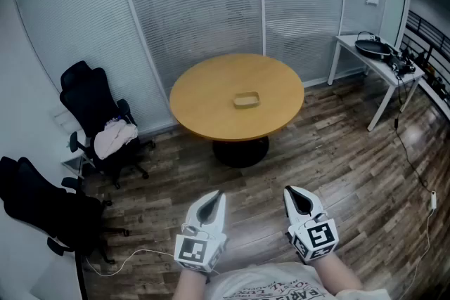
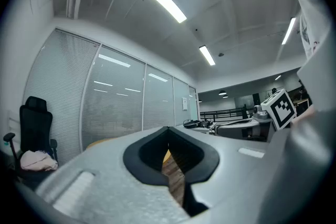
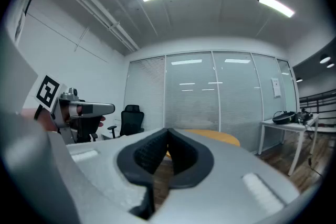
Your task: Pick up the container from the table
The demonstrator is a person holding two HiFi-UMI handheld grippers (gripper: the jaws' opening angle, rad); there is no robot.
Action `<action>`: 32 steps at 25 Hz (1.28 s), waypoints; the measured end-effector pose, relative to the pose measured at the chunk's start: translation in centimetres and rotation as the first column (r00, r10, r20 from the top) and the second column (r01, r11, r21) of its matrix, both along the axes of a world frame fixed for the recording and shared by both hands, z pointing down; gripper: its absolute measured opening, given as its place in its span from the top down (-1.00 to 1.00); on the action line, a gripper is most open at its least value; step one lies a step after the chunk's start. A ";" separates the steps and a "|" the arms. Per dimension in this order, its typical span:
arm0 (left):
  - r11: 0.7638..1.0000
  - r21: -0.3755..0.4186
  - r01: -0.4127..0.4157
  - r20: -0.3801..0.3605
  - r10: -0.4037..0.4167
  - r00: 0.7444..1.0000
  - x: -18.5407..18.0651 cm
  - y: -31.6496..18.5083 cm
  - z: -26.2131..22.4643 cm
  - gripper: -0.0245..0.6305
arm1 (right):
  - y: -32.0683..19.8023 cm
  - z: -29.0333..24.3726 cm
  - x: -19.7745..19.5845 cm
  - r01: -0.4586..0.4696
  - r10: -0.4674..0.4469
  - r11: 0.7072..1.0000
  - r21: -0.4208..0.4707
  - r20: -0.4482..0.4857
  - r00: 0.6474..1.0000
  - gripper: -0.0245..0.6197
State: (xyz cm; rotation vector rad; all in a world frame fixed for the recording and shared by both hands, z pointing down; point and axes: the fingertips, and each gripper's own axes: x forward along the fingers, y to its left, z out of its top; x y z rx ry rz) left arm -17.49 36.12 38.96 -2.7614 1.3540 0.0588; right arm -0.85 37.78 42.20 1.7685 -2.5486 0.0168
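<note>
A small shallow tan container [image 1: 246,100] lies near the middle of a round wooden table [image 1: 204,91], far ahead of me. Both grippers hang low near my body, well short of the table and over the wooden floor. My left gripper [image 1: 219,196] is shut with its tips together and nothing between them. The right gripper [image 1: 288,191] is likewise shut and empty. In the left gripper view the left gripper [image 2: 168,130] hides most of the table. In the right gripper view the table's edge [image 3: 220,137] shows just behind the right gripper [image 3: 168,132]. The container is hidden in both gripper views.
Two black office chairs [image 1: 98,119] [image 1: 42,211] stand at the left, one with a pale cloth on its seat. A white desk [image 1: 380,67] with dark gear stands at the right. Glass walls with blinds [image 1: 211,3] close the back. A white cable [image 1: 137,256] lies on the floor.
</note>
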 end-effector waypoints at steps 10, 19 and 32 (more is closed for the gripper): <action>1.000 -0.018 -0.006 -0.007 0.006 1.000 -1.6 -0.6 0.6 0.92 | -0.9 0.5 -1.2 -0.019 0.019 1.000 -0.018 0.014 1.000 0.92; 0.998 -0.064 0.011 -0.028 -0.013 1.000 -2.6 -2.0 1.4 0.92 | -2.2 0.4 -0.7 -0.053 0.055 0.998 -0.034 0.047 0.997 0.92; 0.993 -0.090 0.074 0.019 -0.072 0.997 3.9 -8.9 2.7 0.92 | -10.2 2.1 5.9 -0.021 0.023 0.999 -0.049 0.047 0.999 0.92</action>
